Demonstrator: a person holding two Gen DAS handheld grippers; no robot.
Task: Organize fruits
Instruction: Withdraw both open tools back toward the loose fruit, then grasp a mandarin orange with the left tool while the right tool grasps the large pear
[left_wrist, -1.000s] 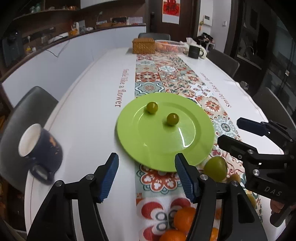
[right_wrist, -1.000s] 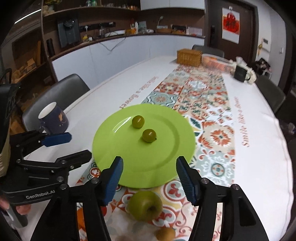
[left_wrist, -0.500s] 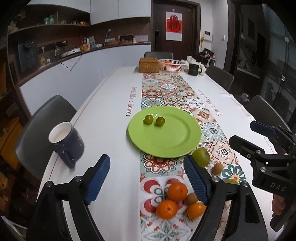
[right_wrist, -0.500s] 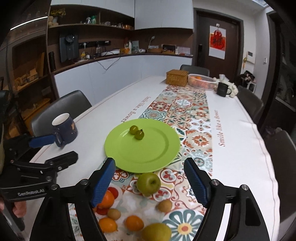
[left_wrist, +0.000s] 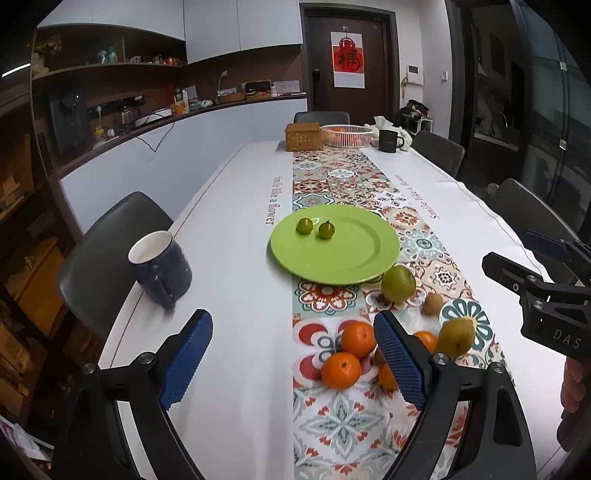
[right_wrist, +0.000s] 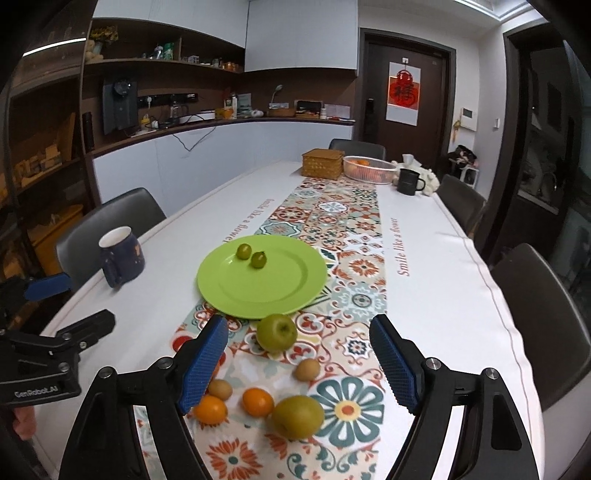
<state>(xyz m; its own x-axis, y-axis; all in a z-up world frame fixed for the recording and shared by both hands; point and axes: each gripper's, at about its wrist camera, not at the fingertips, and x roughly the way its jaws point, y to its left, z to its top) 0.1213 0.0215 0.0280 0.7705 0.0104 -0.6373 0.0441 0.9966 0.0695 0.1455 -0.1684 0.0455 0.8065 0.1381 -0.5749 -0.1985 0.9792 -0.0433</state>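
Note:
A green plate on the patterned runner holds two small green fruits. In front of it lie a green apple, a pear, several oranges and small brown kiwis. My left gripper is open and empty, raised above the near table edge. My right gripper is open and empty, hovering above the loose fruit.
A dark blue mug stands left of the plate. At the far end are a wicker box, a fruit basket and a black mug. Chairs line both sides of the table.
Both grippers have pulled back and up from the plate, so the plate looks smaller and the loose fruit has come into view. Both stay open and empty.

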